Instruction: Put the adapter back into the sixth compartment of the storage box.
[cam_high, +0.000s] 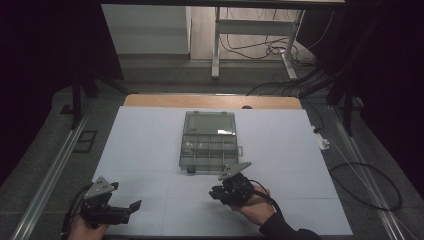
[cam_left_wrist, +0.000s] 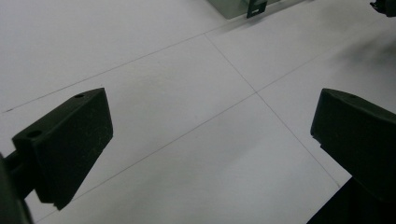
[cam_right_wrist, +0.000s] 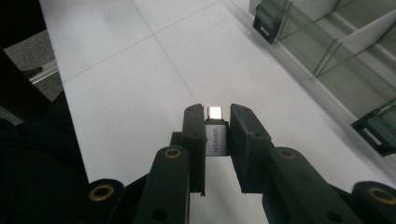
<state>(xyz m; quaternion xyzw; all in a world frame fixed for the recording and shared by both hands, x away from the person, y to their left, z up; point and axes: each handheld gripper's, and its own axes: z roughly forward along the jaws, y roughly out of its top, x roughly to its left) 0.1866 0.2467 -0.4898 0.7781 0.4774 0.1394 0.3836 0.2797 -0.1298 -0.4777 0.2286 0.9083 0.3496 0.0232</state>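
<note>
A: Nearest, the left gripper sat idle, fingers spread over bare surface.

B: And the right gripper?

A: It pinched the small adapter just short of the open organizer box; placing remained.

The small adapter looks like brushed grey metal with a shiny plug tip, and the right gripper has matt black plastic pads (slightly grainy). The organiser box is clear, glossy plastic; the table has a smooth matt white top, with a wood strip at its far edge.
</note>
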